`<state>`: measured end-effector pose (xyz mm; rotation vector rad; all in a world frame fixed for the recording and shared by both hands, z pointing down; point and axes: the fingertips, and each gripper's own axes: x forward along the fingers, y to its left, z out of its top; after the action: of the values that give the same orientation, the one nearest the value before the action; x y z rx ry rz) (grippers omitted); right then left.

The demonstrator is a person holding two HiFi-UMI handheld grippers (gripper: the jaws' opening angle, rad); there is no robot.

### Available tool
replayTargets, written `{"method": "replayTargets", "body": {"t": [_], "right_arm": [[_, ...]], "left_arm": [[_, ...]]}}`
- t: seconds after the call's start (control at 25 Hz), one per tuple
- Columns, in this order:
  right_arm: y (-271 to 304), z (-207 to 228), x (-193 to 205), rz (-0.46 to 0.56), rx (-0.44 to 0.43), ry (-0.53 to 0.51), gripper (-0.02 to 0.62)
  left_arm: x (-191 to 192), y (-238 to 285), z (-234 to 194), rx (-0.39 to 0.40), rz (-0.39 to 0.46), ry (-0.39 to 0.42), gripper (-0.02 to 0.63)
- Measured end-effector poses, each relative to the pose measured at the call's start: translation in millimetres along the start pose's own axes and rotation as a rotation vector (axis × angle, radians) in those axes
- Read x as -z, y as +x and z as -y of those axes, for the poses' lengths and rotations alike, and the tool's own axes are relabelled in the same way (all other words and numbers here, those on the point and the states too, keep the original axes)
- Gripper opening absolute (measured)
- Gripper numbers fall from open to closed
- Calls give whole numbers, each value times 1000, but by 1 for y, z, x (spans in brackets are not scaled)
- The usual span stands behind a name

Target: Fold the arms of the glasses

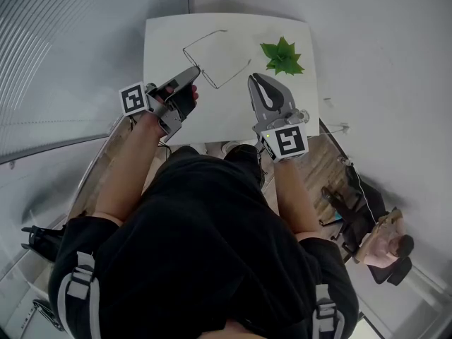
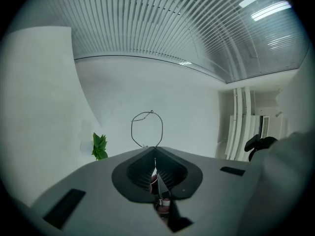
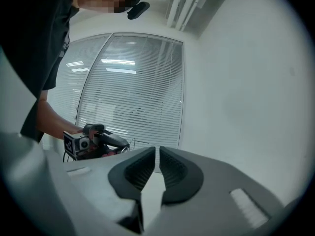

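1. Your left gripper (image 1: 194,70) is clamped on the thin wire frame of the glasses (image 1: 210,78), over the white table (image 1: 233,111).
2. Your right gripper (image 1: 254,78) hangs near them, jaws barely parted and empty.
3. They look light, springy and easily bent, so pinch an arm near its hinge, gently.

No words, numbers or brand names can be read anywhere. The only sign-like marks are black-and-white square patterns. One is on the left cube (image 1: 133,99) of the left tongs (image 1: 194,70), at eight o'clock of the tabletop (image 1: 169,34). The other is on the right cube (image 1: 288,141) of the right tongs (image 1: 254,79), at five o'clock.
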<state>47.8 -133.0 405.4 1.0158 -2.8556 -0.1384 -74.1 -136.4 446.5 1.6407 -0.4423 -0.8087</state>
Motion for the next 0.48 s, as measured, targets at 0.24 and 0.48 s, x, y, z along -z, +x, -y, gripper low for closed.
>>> {"method": "replayTargets", "body": {"t": [0.24,0.48], "right_arm": [[2,4,13,-68,6,-44,52],[8,2,16,-116,5,-112,61]], "left_arm": [[-1,0,1,7,-4,-3,11],[0,0,3,12,-8,-5,11]]}}
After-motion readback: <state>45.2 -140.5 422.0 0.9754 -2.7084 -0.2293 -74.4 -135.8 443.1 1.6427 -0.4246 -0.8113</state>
